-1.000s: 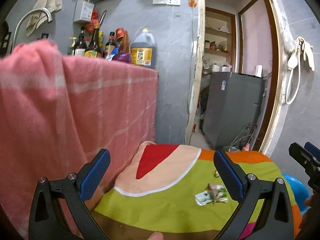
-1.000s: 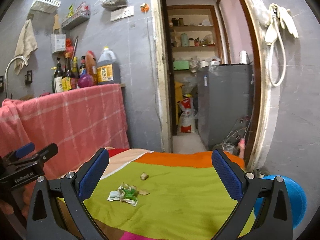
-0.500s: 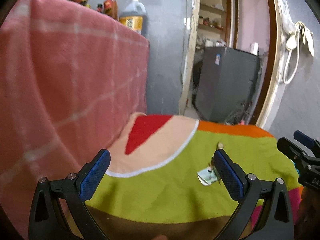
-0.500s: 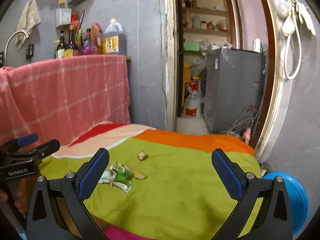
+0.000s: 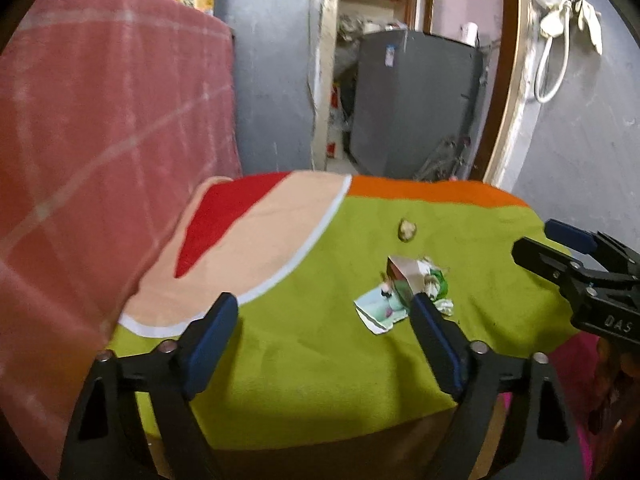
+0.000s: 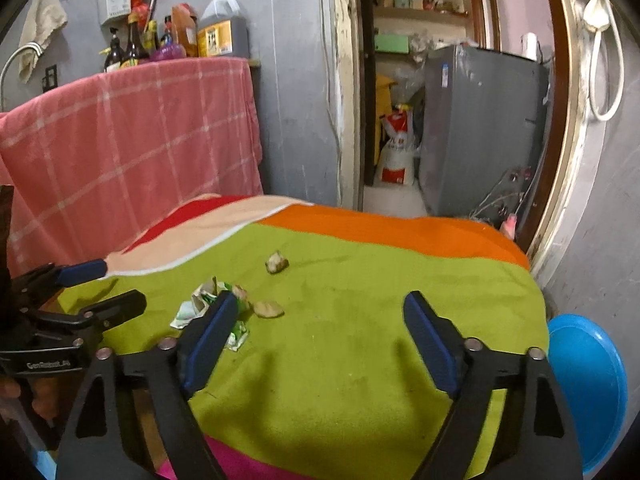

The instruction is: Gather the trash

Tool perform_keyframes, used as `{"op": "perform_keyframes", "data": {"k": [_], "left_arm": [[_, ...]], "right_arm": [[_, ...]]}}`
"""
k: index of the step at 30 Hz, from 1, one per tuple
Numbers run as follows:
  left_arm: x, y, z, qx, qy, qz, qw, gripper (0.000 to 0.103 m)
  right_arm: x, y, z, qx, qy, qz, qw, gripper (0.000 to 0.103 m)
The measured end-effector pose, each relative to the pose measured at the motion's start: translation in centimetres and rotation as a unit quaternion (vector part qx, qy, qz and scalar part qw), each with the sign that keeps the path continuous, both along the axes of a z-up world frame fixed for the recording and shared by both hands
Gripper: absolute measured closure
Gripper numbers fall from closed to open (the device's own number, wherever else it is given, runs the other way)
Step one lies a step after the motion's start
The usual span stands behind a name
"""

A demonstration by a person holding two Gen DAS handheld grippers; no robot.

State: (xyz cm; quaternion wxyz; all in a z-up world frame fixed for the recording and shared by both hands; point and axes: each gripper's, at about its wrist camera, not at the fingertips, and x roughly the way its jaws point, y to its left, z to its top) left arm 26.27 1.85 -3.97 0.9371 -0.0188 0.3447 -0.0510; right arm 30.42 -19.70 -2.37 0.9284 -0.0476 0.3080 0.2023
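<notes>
Crumpled green-and-white wrappers (image 5: 400,294) lie on the green part of a colourful cloth (image 5: 320,352) over a table. A small brown scrap (image 5: 407,229) lies beyond them. In the right wrist view the wrappers (image 6: 208,304) lie by two brown scraps (image 6: 277,262) (image 6: 268,309). My left gripper (image 5: 324,344) is open and empty, above the cloth, its right finger close in front of the wrappers. My right gripper (image 6: 320,340) is open and empty, to the right of the wrappers. Each gripper shows in the other's view.
A pink checked towel (image 5: 100,140) hangs over a counter at the left, with bottles (image 6: 176,36) on top. A blue bin (image 6: 588,380) stands at the table's right side. An open doorway with a grey appliance (image 6: 480,132) lies behind.
Both grippers have moved forward and tilted down toward the table. The wrappers and scraps now look larger and nearer. Both stay open.
</notes>
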Motion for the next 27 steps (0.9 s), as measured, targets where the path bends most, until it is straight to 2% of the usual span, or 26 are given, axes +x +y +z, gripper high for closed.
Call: {"op": "perform_keyframes", "data": {"k": [3, 5, 8, 13, 21, 27], "left_arm": [[0.8, -0.2, -0.3, -0.006, 0.019, -0.008, 0.9998, 0.025], [1.3, -0.5, -0.6, -0.004, 0.032, -0.017, 0.9993, 0.032], [2.1, -1.0, -1.1, 0.005, 0.05, -0.029, 0.9983, 0.036], [2.6, -1.8, -1.8, 0.007, 0.07, -0.055, 0.996, 0.036], [4.2, -3.2, -2.7, 0.033, 0.083, -0.079, 0.9928, 0.036], [5.0, -3.0, -2.9, 0.03, 0.088, -0.089, 0.9916, 0.036]], "right_arm": [[0.5, 0.0, -0.5, -0.007, 0.012, 0.004, 1.0, 0.03], [0.8, 0.1, -0.8, -0.009, 0.021, 0.008, 1.0, 0.033], [1.2, 0.4, -1.3, -0.012, 0.035, 0.015, 0.999, 0.038], [2.1, 0.4, -1.9, -0.011, 0.061, 0.021, 0.998, 0.046], [3.2, 0.2, -2.5, -0.005, 0.093, 0.019, 0.995, 0.048], [3.6, 0.4, -2.8, -0.013, 0.107, 0.021, 0.994, 0.048]]}}
